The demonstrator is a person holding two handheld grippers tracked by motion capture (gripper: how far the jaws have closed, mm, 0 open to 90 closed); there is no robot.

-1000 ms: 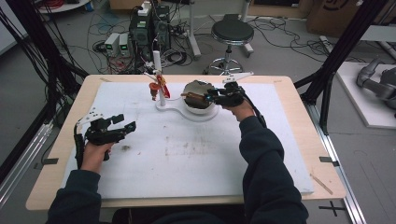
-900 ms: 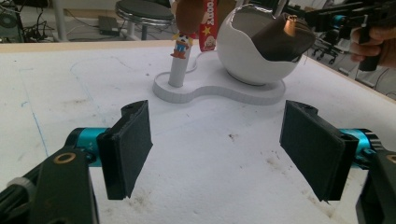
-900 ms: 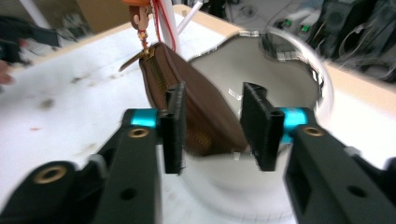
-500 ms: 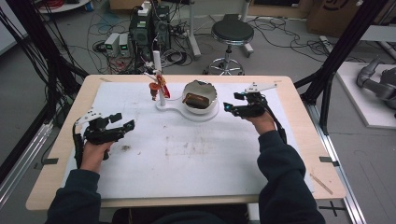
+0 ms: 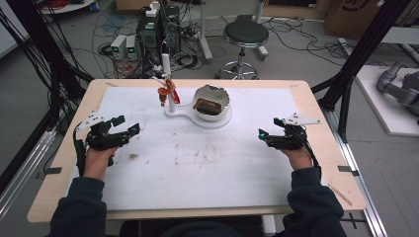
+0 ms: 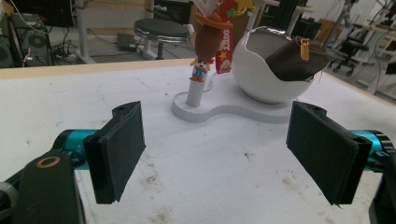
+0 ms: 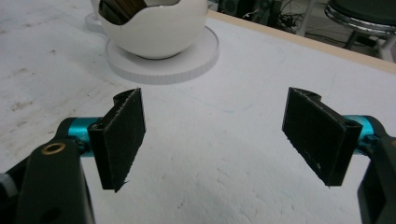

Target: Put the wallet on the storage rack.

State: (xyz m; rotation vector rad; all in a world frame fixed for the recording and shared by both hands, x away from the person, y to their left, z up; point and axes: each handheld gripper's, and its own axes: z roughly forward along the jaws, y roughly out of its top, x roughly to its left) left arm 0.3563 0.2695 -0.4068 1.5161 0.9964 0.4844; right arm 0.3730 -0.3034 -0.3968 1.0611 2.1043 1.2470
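Right gripper [image 5: 267,137] withdrawn, jaws just opened, empty | pouch [image 5: 206,105] in bowl [image 5: 217,93], well apart

Off-task clutter around the table
Black round stool [image 5: 245,34] past the far edge; computer towers [image 5: 158,27] and tangled cables [image 5: 106,29] on the floor behind; black frame post [image 5: 363,47] right; grey machine part [image 5: 400,86] far right.

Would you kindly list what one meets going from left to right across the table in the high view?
Left gripper → toy figure on its white post → white bowl holding a brown pouch → right gripper.
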